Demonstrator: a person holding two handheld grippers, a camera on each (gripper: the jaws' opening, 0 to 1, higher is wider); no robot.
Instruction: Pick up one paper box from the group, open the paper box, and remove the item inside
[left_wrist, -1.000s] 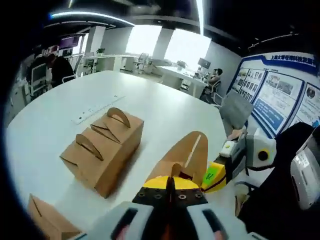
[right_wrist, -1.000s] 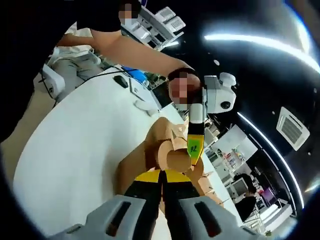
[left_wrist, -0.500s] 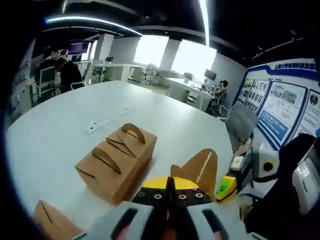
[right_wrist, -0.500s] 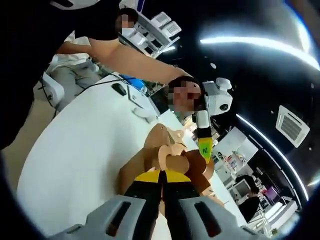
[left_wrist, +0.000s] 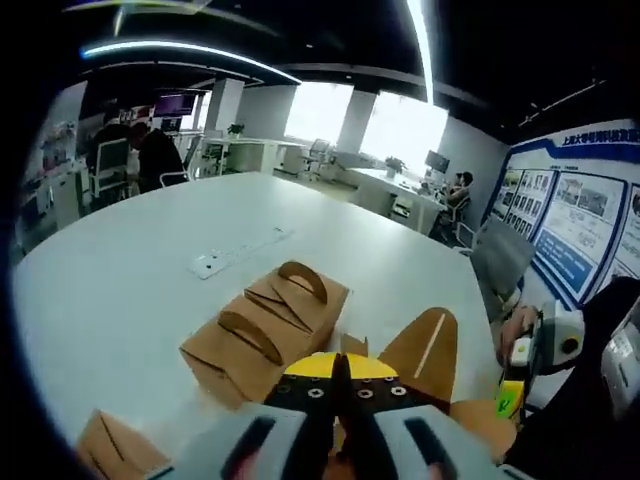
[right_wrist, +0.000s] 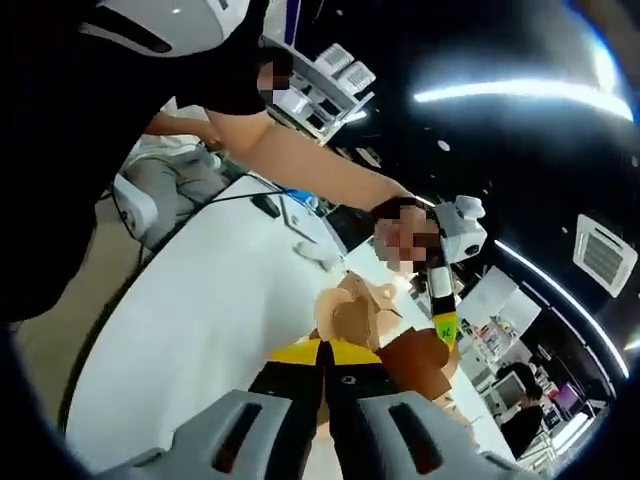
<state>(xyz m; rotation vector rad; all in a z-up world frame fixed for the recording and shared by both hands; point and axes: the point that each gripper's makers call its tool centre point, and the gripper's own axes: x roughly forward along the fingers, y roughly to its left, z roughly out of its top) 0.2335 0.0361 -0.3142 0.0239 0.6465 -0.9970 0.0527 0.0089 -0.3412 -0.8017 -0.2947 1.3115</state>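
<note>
Around me is a big office with desks, and a wide white table (left_wrist: 130, 270) sits under my hands. Two brown paper boxes wait on it: one with curved handles (left_wrist: 265, 330) in the middle, another (left_wrist: 115, 455) at the near edge. The box I picked (left_wrist: 425, 350) is up off the table, between my two tools. My left gripper (left_wrist: 338, 372) is pressed together, pinching a brown flap of it. My right gripper (right_wrist: 322, 362) is squeezed on another flap (right_wrist: 350, 320) of the same box. I think I am at the opening step, with the flaps spread out. Next I should pull them wider, gently so the paper does not rip, then reach inside. I cannot see the item yet.
</note>
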